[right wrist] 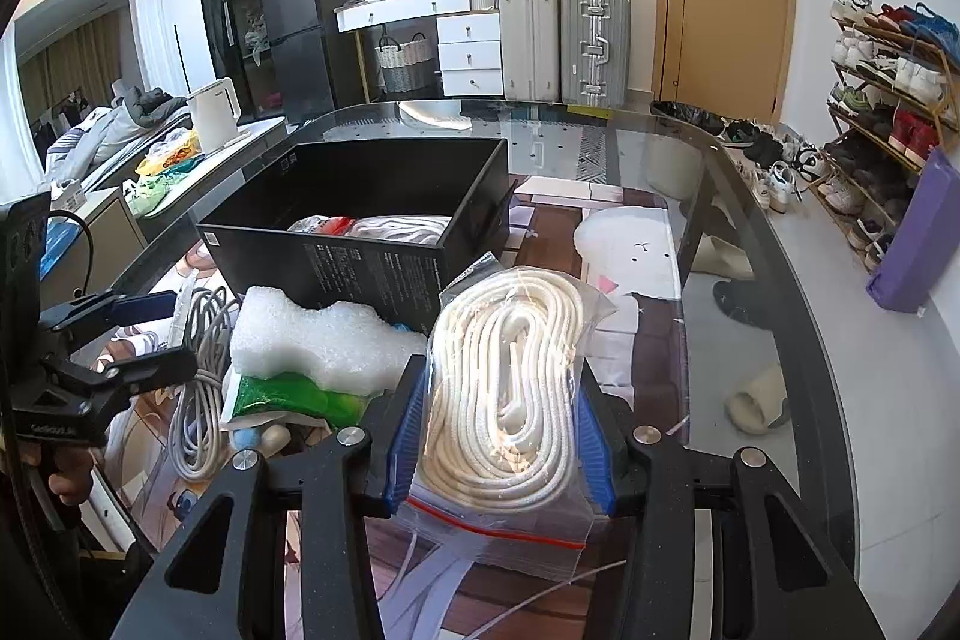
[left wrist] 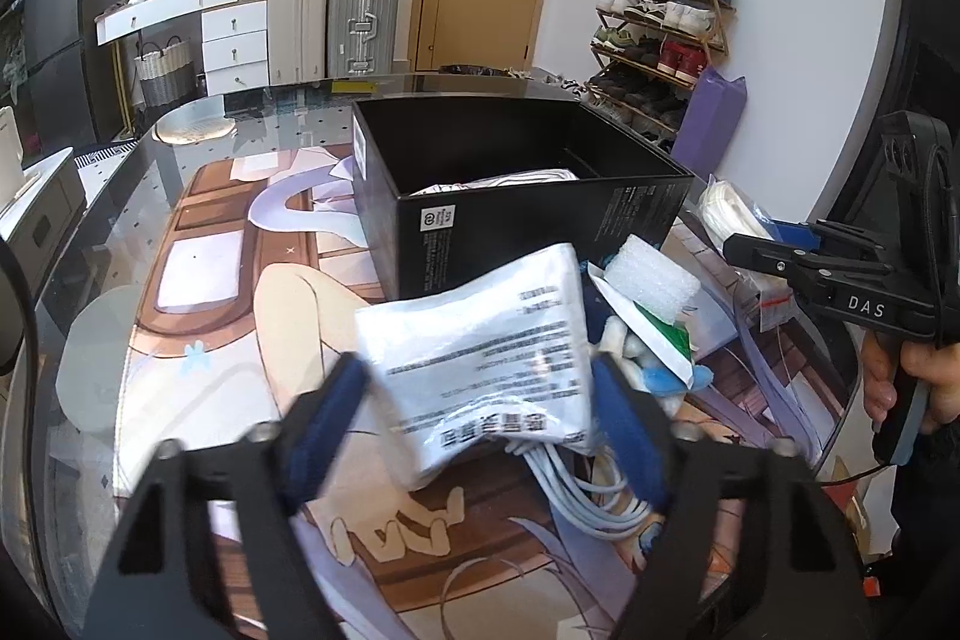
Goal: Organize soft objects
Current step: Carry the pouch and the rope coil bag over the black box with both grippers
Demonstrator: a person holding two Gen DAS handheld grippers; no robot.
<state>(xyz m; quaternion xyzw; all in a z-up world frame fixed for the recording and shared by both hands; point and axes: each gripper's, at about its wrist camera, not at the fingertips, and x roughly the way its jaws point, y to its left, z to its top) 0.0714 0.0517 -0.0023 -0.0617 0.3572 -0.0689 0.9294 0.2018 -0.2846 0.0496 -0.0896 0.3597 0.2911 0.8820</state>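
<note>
Right gripper point(right wrist: 501, 436): clamped on clear zip bag of coiled white rope point(right wrist: 510, 388), lifted just before open black cardboard box point(right wrist: 360, 196).

Left gripper point(left wrist: 480, 424): half-closed around white printed cable pouch point(left wrist: 480, 340); contact uncertain (pouch blurred).

Risk: slack cable snagging clutter.

Box contents visible from right wrist only.

"DAS" on right gripper point(left wrist: 864, 307) body; print on white pouch point(left wrist: 480, 358) and black box point(left wrist: 522, 214) illegible.

The box point(right wrist: 360, 232) stands mid-tabletop point(right wrist: 750, 232), with a foam block point(right wrist: 312, 340), cable bundle point(right wrist: 201, 388) and bag of rope point(right wrist: 510, 388) just before it.
</note>
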